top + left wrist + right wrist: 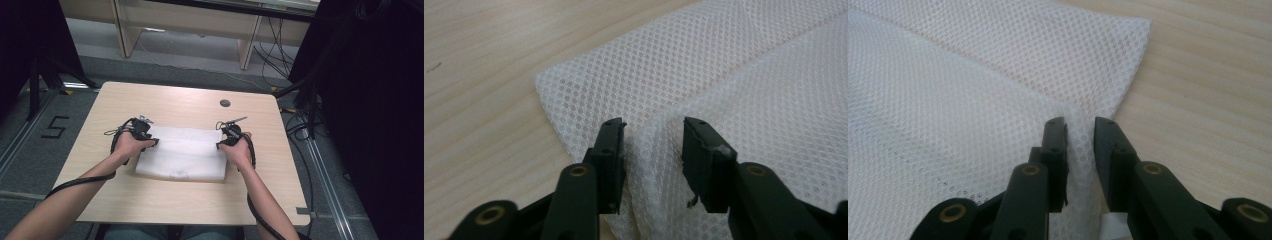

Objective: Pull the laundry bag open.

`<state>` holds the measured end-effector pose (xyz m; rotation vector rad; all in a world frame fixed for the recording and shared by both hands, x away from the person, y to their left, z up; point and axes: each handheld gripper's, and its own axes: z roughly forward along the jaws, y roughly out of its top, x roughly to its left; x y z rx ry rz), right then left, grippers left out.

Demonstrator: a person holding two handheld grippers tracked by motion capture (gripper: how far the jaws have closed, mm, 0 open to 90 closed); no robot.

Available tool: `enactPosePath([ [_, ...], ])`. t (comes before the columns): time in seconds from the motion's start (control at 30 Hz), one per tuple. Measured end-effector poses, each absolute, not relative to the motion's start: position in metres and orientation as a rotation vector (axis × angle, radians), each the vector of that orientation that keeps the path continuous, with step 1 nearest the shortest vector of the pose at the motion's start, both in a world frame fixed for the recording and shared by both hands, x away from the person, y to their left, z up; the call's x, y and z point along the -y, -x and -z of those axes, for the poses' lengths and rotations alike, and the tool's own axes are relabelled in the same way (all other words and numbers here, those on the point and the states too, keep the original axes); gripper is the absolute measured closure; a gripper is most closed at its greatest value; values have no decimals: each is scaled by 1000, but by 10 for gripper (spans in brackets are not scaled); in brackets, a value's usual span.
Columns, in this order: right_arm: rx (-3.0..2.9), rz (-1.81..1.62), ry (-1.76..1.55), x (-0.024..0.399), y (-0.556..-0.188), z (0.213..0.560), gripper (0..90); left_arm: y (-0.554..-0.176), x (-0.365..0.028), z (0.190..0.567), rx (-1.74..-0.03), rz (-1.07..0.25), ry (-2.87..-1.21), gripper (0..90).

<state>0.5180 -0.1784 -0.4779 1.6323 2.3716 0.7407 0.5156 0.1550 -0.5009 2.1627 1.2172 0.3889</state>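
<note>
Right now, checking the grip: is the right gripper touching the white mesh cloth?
Touching. The right gripper view shows the right gripper with a fold of the white mesh cloth filling the gap between its jaws.

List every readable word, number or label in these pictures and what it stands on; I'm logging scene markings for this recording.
"5" – a black numeral marked on the grey floor left of the light wooden table.
There is no print on the white mesh fabric, and none can be read on the left gripper or the right gripper.
</note>
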Motion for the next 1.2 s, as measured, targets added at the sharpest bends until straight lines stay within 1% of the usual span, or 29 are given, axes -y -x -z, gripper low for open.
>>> enactPosePath([
  [0.03, -2358, -721, -1691, 175, -517, 474, 769, -515, -154, 500, -1204, -395, -2173, 639],
  [0.07, -2378, -738, -1619, 176, -518, 474, 779, -515, -152, 500, -1196, -403, -2172, 675],
  [0.1, -2379, -753, -1629, 175, -517, 472, 784, -515, -151, 499, -1191, -415, -2176, 703],
  [0.13, -2393, -763, -1525, 179, -519, 472, 783, -515, -150, 497, -1184, -419, -2190, 716],
  [0.27, -2387, -780, -1528, 176, -519, 464, 789, -515, -147, 492, -1172, -438, -2181, 763],
  [0.37, -2371, -807, -1544, 176, -518, 457, 790, -515, -146, 485, -1174, -437, -2125, 775],
  [0.5, -2363, -842, -1526, 178, -518, 448, 790, -514, -151, 470, -1164, -430, -2090, 779],
  [0.7, -2370, -878, -1483, 182, -512, 432, 803, -509, -158, 453, -1125, -429, -2069, 781],
  [1.0, -2366, -946, -1494, 184, -495, 410, 827, -493, -166, 440, -1095, -420, -2016, 784],
  [1.03, -2377, -941, -1448, 186, -495, 409, 827, -492, -167, 438, -1078, -417, -2020, 783],
  [1.07, -2367, -944, -1489, 184, -491, 407, 832, -490, -167, 437, -1070, -419, -2001, 783],
  [1.1, -2355, -955, -1456, 185, -490, 408, 850, -489, -167, 436, -1055, -407, -2001, 783],
  [1.2, -2353, -958, -1461, 186, -485, 408, 858, -484, -168, 433, -1021, -414, -1999, 789],
])
